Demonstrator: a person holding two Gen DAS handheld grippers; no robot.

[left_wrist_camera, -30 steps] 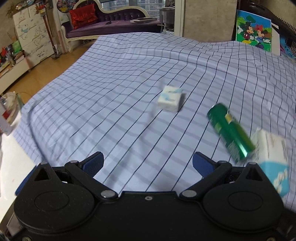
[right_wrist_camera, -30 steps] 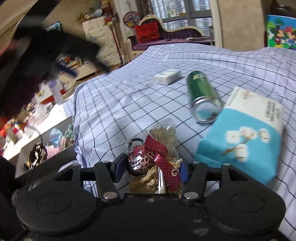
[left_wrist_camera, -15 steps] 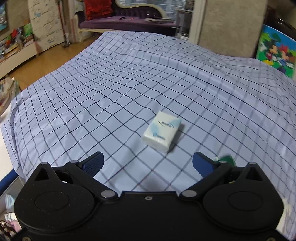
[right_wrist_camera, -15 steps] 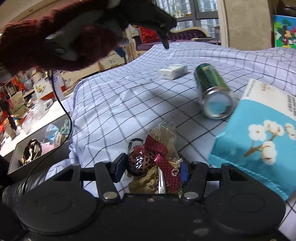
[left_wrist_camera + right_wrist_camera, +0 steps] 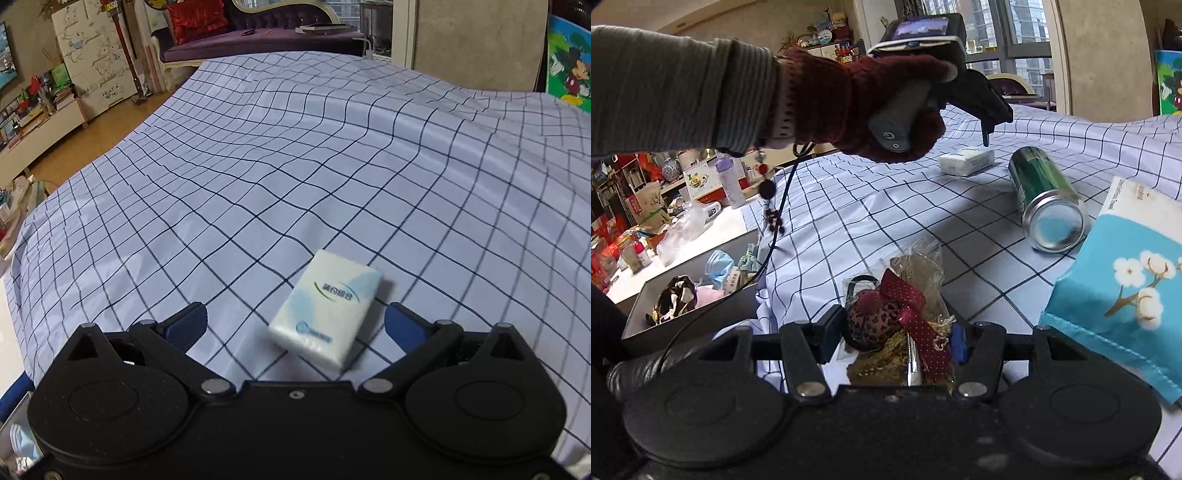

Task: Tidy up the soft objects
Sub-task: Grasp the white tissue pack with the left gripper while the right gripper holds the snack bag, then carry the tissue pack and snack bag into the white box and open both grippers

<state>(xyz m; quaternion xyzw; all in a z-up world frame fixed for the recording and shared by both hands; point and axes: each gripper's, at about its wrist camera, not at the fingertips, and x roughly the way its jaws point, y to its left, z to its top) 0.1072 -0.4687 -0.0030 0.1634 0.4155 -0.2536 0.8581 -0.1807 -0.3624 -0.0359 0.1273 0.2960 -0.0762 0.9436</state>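
Checked blue bedsheet (image 5: 295, 184) fills the view. On it lies a small white tissue pack (image 5: 327, 308), flat, long axis slanting from near-left to far-right, just ahead of the left gripper (image 5: 295, 323), whose jaws stand wide and empty around it. Farther off, the right gripper (image 5: 892, 338) clamps a bow-tied gift bag (image 5: 908, 317).

Left tongs (image 5: 293, 325) are hovering wide apart over white tissue pack (image 5: 327, 308), which is lying flat on checked bed sheet (image 5: 295, 166), untouched by either pad.
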